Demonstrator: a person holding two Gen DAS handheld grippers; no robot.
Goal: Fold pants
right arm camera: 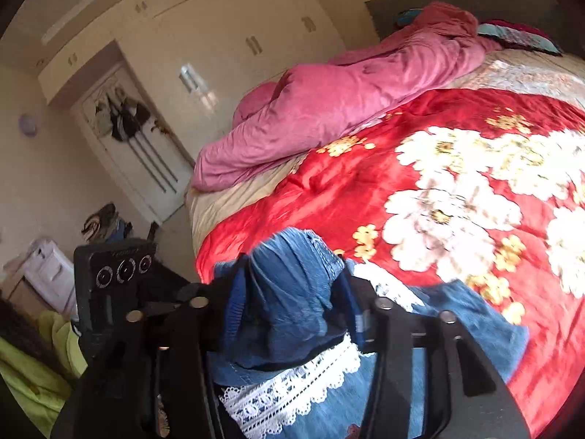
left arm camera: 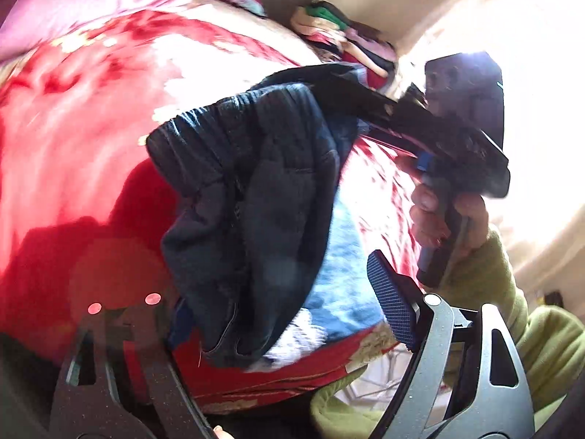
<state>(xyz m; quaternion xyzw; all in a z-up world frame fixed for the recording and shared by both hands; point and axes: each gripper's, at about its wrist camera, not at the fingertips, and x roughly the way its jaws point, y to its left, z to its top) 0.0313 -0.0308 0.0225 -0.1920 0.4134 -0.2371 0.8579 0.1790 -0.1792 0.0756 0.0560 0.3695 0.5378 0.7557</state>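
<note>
we hold the pants (right arm camera: 289, 292) bunched between the jaws of our right gripper (right arm camera: 292, 305), lifted over the red flowered blanket (right arm camera: 329, 190). from the left wrist view they hang at twelve o'clock from our left gripper (left arm camera: 285, 314), whose jaws stand wide apart and grasp nothing. a pink quilt (right arm camera: 329, 109) lies at eleven o'clock on the bed.

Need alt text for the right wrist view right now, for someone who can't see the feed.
The right gripper is closed on a bunched fold of blue denim pants with white lace trim, lifted over a bed with a red floral blanket. A pink duvet lies behind it, and the left gripper shows at lower left.
</note>
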